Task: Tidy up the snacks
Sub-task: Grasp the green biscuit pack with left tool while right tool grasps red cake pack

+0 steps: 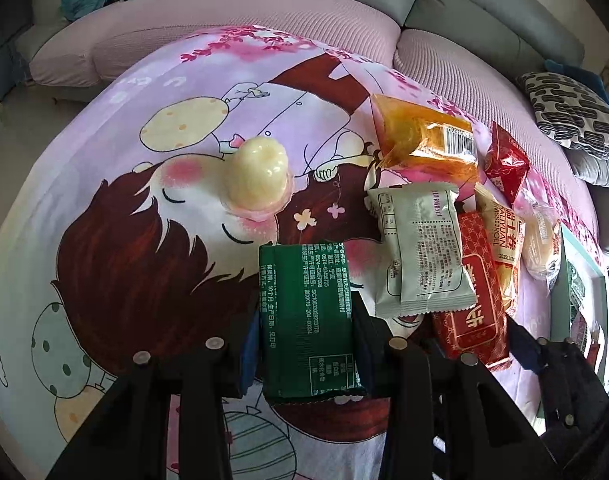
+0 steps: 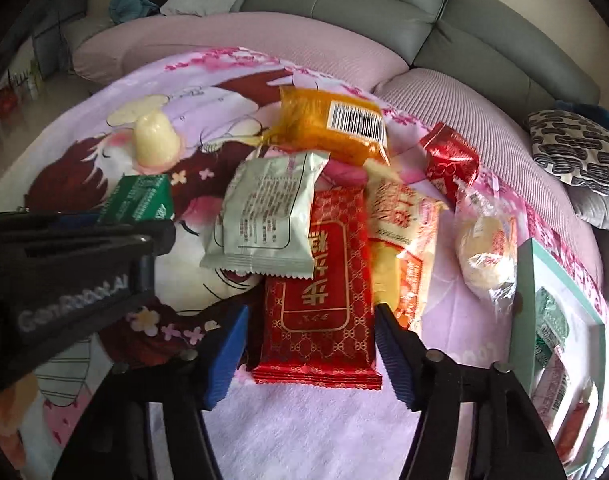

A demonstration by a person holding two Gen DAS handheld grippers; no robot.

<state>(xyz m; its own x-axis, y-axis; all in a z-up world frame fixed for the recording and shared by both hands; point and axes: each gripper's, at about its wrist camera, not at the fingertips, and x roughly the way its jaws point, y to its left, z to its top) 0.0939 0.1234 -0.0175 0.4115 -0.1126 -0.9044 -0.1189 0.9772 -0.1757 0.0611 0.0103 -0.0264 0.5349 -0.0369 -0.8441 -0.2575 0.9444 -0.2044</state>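
Lying lengthwise between the right gripper's (image 2: 310, 344) blue pads, the red snack packet (image 2: 320, 292) is resting on the cartoon cloth (image 2: 304, 432), not yet pinched; the left gripper (image 1: 308, 320) is clenching the green packet (image 1: 306, 312).

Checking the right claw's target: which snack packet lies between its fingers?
The red gold-patterned flat packet, lying lengthwise between the blue pads; the others lie beyond.

A home living room: grey sofa (image 2: 384, 4), patterned cushion (image 2: 576, 152), cartoon-print blanket (image 1: 144, 240).
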